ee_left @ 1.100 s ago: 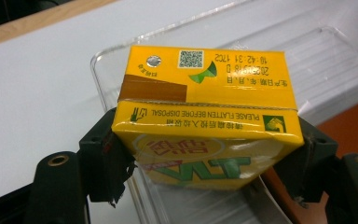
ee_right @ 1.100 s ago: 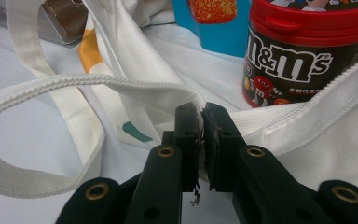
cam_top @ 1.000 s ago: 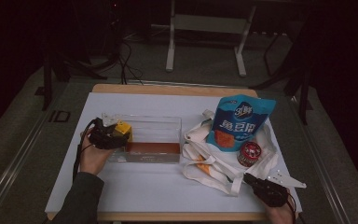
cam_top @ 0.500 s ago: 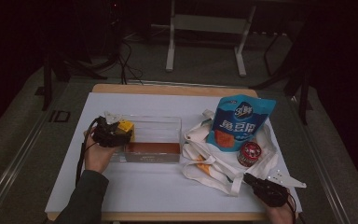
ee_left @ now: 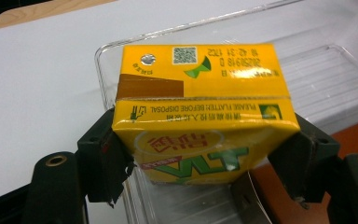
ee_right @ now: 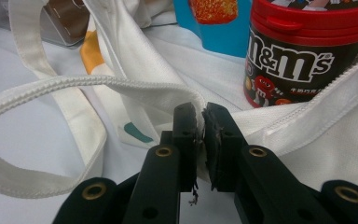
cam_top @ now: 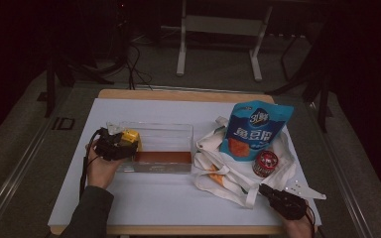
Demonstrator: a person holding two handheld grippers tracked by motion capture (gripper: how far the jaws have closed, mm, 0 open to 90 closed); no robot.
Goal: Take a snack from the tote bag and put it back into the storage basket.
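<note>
Left gripper (ee_left: 200, 154) clamped on yellow drink carton (ee_left: 198, 112), held over left end of clear plastic bin (cam_top: 161, 148). Right gripper (ee_right: 200, 121) pinched shut on white tote bag (ee_right: 135, 88) strap at bag's near edge, beside red-lidded candy jar (ee_right: 303, 51).

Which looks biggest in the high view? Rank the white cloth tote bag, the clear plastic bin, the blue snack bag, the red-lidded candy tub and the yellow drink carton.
1. White cloth tote bag
2. Clear plastic bin, close behind; the order of these two is unsure
3. Blue snack bag
4. Red-lidded candy tub and yellow drink carton, too alike to rank; the left gripper hides part of the carton.
</note>
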